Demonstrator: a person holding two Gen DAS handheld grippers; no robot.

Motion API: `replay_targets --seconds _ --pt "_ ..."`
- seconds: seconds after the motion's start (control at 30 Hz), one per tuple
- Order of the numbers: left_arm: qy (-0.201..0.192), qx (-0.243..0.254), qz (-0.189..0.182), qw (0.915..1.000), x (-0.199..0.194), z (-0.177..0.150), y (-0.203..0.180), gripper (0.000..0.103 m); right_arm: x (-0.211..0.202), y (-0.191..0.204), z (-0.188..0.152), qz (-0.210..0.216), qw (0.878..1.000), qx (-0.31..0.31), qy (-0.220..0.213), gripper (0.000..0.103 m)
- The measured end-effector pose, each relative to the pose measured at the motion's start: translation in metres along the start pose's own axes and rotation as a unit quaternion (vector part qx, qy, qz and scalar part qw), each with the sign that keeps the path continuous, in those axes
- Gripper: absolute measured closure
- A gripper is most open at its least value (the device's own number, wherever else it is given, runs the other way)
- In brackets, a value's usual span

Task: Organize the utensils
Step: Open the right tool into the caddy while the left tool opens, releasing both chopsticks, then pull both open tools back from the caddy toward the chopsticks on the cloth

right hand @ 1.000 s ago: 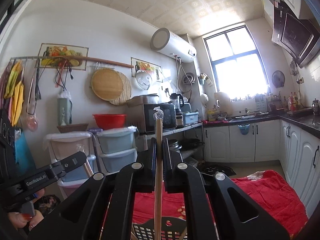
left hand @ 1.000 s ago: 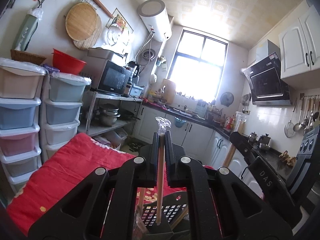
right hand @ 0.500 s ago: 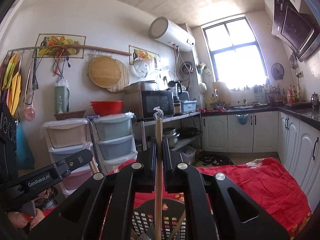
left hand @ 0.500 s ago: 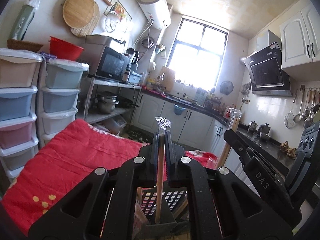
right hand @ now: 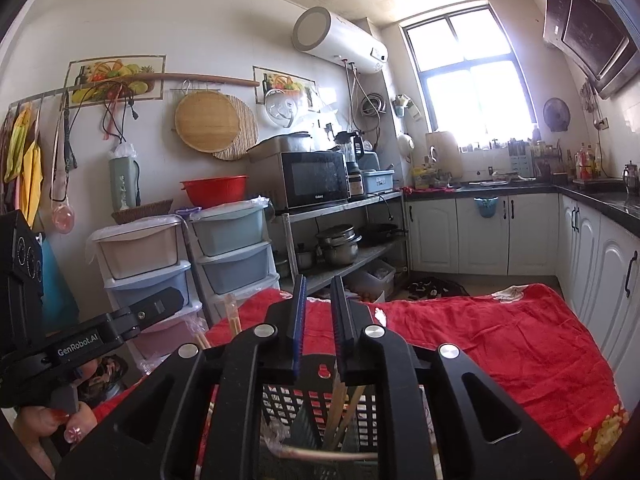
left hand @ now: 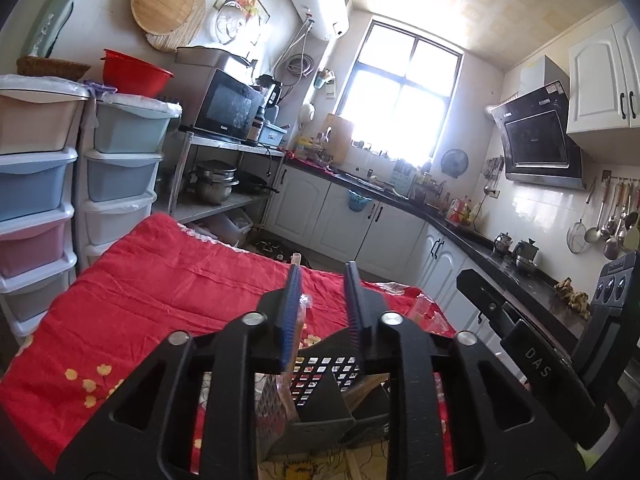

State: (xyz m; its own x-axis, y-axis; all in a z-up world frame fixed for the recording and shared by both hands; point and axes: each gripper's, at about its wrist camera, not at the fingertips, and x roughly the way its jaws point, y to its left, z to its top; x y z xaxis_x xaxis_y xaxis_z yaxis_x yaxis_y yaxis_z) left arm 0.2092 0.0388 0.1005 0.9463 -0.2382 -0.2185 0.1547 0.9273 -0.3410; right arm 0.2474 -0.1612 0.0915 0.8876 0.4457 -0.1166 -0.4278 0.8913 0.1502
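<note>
Since both jaws are opening, chopsticks (right hand: 340, 412) (wrapped) have dropped.

Your left gripper (left hand: 322, 276) is matte black plastic: angular linkage arms with triangular cut-outs, four silver screw heads across the knuckles, and blue ribbed pads (left hand: 291, 312) on its inner finger faces. Your right gripper (right hand: 319, 292) matches it, blue pads included. In its view the other unit's side reads "GenRobot.AI" in white. Your hand (right hand: 52, 426) shows red-painted nails, one with a flower design.
</note>
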Motion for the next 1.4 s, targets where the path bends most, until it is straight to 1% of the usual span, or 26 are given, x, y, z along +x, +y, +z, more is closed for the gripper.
replay_targets --seconds 0.1,0.17,0.2,0.27,0.37,0.4,0.47,0.6,0.77,0.9,0.97,1.1,1.23,1.4 --pt "-0.002 0.0 0.0 1.0 -0.004 0.0 0.0 0.074 -0.006 -0.001 0.001 -0.001 1.0 0.0 0.006 0.086" --pt "-0.002 -0.002 -0.001 1.0 -0.009 0.001 0.0 0.06 -0.012 -0.001 0.0 -0.002 1.0 -0.001 0.012 0.083" --pt "-0.002 -0.002 -0.002 1.0 -0.012 0.001 -0.001 0.057 -0.013 -0.001 0.001 -0.002 1.0 0.0 0.015 0.082" --pt "-0.002 -0.005 -0.002 1.0 -0.017 -0.001 -0.001 0.047 -0.019 -0.002 0.0 -0.004 1.0 0.0 0.023 0.082" --pt "0.0 -0.011 0.002 0.9999 -0.023 -0.002 0.0 0.039 -0.026 -0.002 -0.002 -0.006 0.999 0.0 0.033 0.078" --pt "0.002 -0.014 0.001 0.9999 -0.025 -0.003 0.001 0.038 -0.027 -0.003 -0.003 -0.007 0.999 0.001 0.035 0.077" --pt "0.004 -0.019 0.001 0.9998 -0.028 -0.004 0.002 0.032 -0.032 -0.004 -0.004 -0.008 0.999 0.005 0.041 0.076" --pt "0.005 -0.025 0.001 0.9997 -0.033 -0.006 0.005 0.024 -0.041 -0.007 -0.007 -0.009 0.999 0.011 0.047 0.072" --pt "0.008 -0.029 0.001 0.9995 -0.039 -0.011 0.006 0.012 -0.049 -0.01 -0.012 -0.003 0.998 0.018 0.057 0.067" --pt "0.012 -0.037 -0.003 0.9992 -0.043 -0.012 0.008 0.011 -0.055 -0.008 -0.016 0.004 0.998 0.019 0.065 0.061" --pt "0.02 -0.039 -0.006 0.999 -0.043 -0.014 0.009 0.011 -0.057 -0.006 -0.018 0.006 0.997 0.017 0.069 0.058" --pt "0.023 -0.042 -0.006 0.9988 -0.046 -0.016 0.011 0.011 -0.064 -0.002 -0.022 0.006 0.997 0.011 0.071 0.053" --pt "0.027 -0.044 -0.005 0.9987 -0.049 -0.02 0.013 0.011 -0.069 0.001 -0.025 0.009 0.997 0.006 0.075 0.052" --pt "0.032 -0.049 -0.005 0.9983 -0.052 -0.024 0.015 0.011 -0.075 0.004 -0.03 0.01 0.997 0.003 0.079 0.047"
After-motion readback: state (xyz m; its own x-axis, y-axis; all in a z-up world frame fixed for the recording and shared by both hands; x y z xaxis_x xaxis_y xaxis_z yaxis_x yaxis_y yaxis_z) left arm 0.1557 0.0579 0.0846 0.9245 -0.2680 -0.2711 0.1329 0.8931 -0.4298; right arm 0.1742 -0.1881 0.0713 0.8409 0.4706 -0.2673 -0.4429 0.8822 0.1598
